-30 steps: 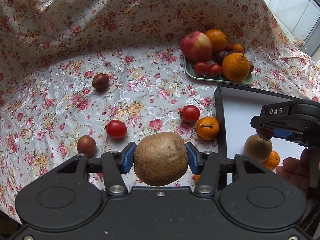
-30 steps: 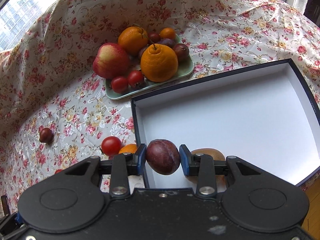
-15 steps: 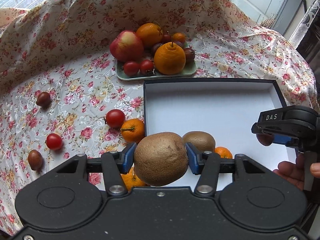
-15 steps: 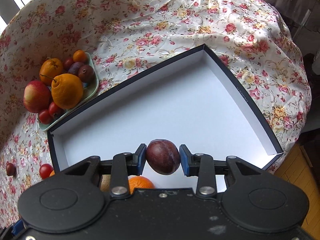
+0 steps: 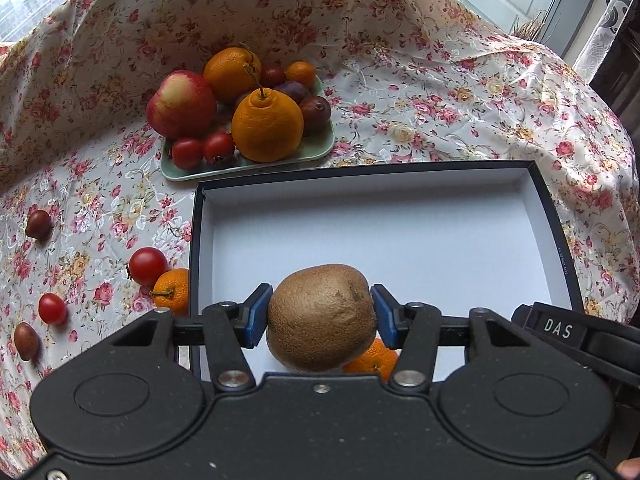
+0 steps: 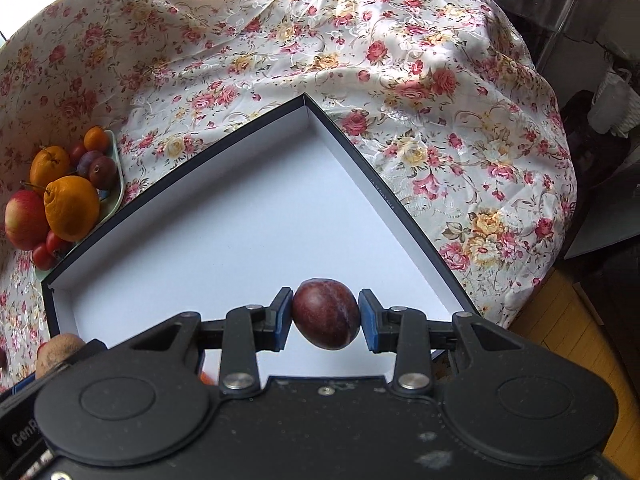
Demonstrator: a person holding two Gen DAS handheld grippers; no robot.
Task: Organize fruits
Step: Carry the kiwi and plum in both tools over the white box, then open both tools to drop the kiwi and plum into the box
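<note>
My left gripper is shut on a brown kiwi and holds it over the near left part of the dark box with a white inside. A mandarin lies in the box just under the kiwi. My right gripper is shut on a dark red plum and holds it over the near right part of the same box. The kiwi also shows at the left edge of the right wrist view.
A green plate behind the box holds an apple, oranges, plums and tomatoes. Loose on the floral cloth left of the box lie two tomatoes, a mandarin and small dark fruits. The table edge drops off at right.
Both grippers have swung right over the box with their fruits still held. The left gripper moved from over the cloth to over the box. The second kiwi in the box is now hidden.
</note>
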